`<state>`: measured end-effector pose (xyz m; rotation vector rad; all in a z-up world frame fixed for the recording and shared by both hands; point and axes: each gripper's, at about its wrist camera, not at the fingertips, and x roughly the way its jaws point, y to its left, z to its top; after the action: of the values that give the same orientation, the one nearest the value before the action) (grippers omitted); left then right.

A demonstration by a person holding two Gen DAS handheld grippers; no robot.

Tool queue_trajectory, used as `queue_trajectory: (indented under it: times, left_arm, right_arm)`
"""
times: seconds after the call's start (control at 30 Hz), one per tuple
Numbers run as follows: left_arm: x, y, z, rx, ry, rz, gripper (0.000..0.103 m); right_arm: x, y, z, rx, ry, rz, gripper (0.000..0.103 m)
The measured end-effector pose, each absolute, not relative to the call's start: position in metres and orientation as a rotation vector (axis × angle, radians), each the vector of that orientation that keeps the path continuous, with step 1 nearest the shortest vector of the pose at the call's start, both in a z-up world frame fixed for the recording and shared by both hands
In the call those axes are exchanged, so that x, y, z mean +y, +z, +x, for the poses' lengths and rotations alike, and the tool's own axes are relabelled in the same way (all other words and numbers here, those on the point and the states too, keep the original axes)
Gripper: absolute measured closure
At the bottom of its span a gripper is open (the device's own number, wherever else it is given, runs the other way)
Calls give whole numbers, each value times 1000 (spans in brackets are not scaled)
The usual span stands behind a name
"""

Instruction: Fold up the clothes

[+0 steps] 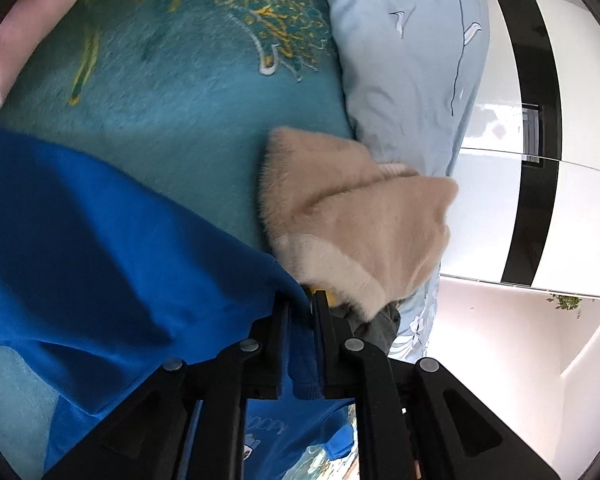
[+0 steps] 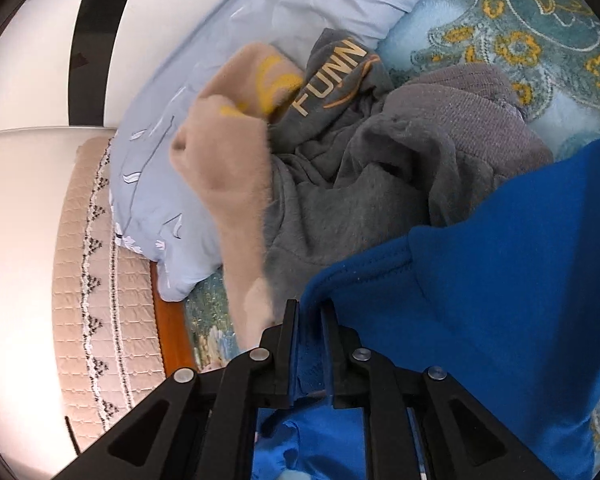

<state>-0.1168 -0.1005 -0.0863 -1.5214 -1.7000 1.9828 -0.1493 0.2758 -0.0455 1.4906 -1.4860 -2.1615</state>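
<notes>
Both tongs are clenched on the bright blue knit garment (image 1: 112, 220): the left gripper (image 1: 301, 300) and the right gripper (image 2: 310, 310) each pinch an edge, holding it over the teal floral plush blanket (image 1: 172, 92). A thin bite may slip, dropping one edge and skewing the fold. Only the right view shows the crumpled grey lettered sweatshirt (image 2: 352, 168) beside the fuzzy beige garment (image 2: 228, 152); the left shows the blanket's bare stretch.

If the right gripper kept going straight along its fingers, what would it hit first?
The right gripper, shut on the blue garment, points at the clothes pile. Past the blue hem it would probably meet the grey sweatshirt first, with the beige fuzzy garment just to its left. Depth is unclear.
</notes>
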Motion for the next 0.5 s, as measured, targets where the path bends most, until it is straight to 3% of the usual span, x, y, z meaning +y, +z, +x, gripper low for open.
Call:
queue_trajectory:
  times: [0.07, 0.1, 0.2, 0.23, 0.4, 0.5]
  left_arm:
    - [-105, -87, -116, -1729, 1981, -1505, 77]
    - [-109, -87, -113, -1745, 1981, -1490, 75]
    - [-115, -78, -107, -1738, 1982, -1478, 74]
    - [-117, -74, -104, -1722, 1983, -1474, 73]
    - [-127, -41, -62, -1526, 2090, -1452, 72]
    - [-137, -19, -27, -1274, 2279, -1490, 71]
  right_arm:
    - [276, -45, -153, -1463, -2186, 1516, 89]
    - [278, -46, -153, -1448, -2191, 1528, 83]
    - [287, -39, -136, -1407, -2206, 1503, 53]
    - [291, -36, -127, -1394, -2212, 1486, 48]
    - [308, -18, -86, -1328, -2236, 1402, 46]
    - [336, -12, -52, -1315, -2282, 1369, 46]
